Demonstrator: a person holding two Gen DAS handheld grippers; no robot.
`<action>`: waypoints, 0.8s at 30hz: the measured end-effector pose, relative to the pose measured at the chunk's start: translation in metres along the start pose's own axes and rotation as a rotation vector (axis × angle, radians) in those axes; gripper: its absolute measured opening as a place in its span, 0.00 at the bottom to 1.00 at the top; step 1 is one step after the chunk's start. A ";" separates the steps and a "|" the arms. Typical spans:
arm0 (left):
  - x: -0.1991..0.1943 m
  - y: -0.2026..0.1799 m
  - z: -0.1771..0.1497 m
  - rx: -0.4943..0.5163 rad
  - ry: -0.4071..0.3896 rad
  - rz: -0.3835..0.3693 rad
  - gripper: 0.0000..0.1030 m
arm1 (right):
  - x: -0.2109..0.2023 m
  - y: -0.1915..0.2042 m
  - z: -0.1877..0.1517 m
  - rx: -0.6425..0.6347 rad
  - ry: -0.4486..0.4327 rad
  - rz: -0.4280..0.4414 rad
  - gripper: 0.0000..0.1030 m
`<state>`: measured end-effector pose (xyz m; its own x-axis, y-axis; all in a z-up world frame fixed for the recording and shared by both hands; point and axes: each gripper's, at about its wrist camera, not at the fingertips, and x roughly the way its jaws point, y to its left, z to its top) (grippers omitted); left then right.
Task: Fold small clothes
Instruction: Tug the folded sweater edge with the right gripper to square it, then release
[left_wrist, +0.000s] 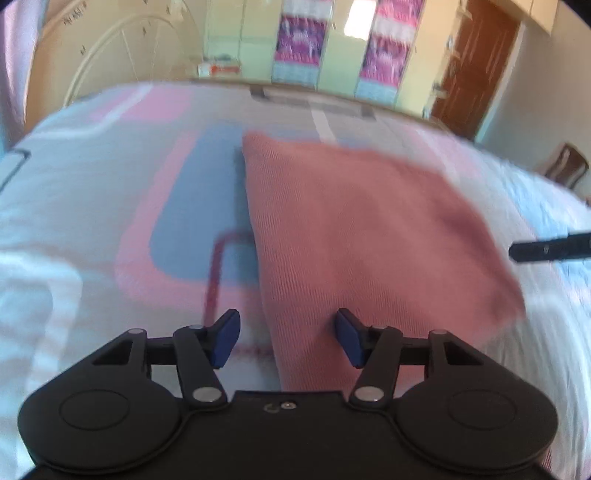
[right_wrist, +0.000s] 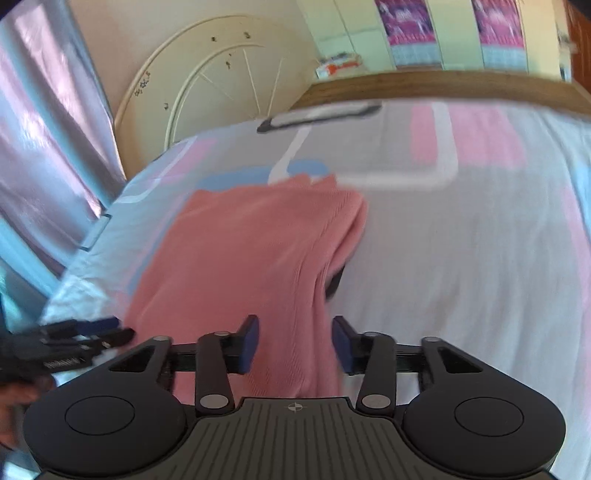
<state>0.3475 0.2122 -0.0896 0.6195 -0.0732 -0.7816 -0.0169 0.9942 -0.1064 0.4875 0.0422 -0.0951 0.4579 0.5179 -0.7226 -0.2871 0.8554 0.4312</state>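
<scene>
A pink ribbed knit garment (left_wrist: 362, 229) lies on the bed, its near edge reaching under both grippers. My left gripper (left_wrist: 286, 338) is open, jaws apart over the garment's near left edge, holding nothing. In the right wrist view the same garment (right_wrist: 258, 251) has a doubled-over right edge. My right gripper (right_wrist: 295, 343) is open, jaws apart either side of the garment's near end. The left gripper (right_wrist: 74, 339) shows at that view's left edge; the right gripper's finger (left_wrist: 550, 249) shows at the left wrist view's right edge.
The bed sheet (left_wrist: 92, 177) is white with pink and blue patches. A cream round headboard (right_wrist: 221, 81) stands at the far left, a wooden footboard (right_wrist: 443, 83) behind. Wardrobes (left_wrist: 332, 44) and a brown door (left_wrist: 476, 66) lie beyond; a curtain (right_wrist: 44, 129) hangs left.
</scene>
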 end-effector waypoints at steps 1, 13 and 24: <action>0.003 -0.002 -0.008 0.009 0.015 -0.004 0.54 | -0.001 0.001 -0.006 0.006 0.009 0.000 0.32; -0.025 0.002 -0.013 -0.053 -0.045 -0.074 0.37 | 0.007 0.016 -0.023 -0.092 0.055 -0.098 0.03; 0.008 -0.023 -0.015 0.027 0.051 -0.168 0.31 | 0.015 0.026 -0.034 -0.173 0.083 -0.208 0.04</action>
<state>0.3416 0.1873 -0.1027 0.5713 -0.2413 -0.7845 0.1047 0.9694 -0.2220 0.4584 0.0721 -0.1133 0.4538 0.3231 -0.8304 -0.3370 0.9249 0.1757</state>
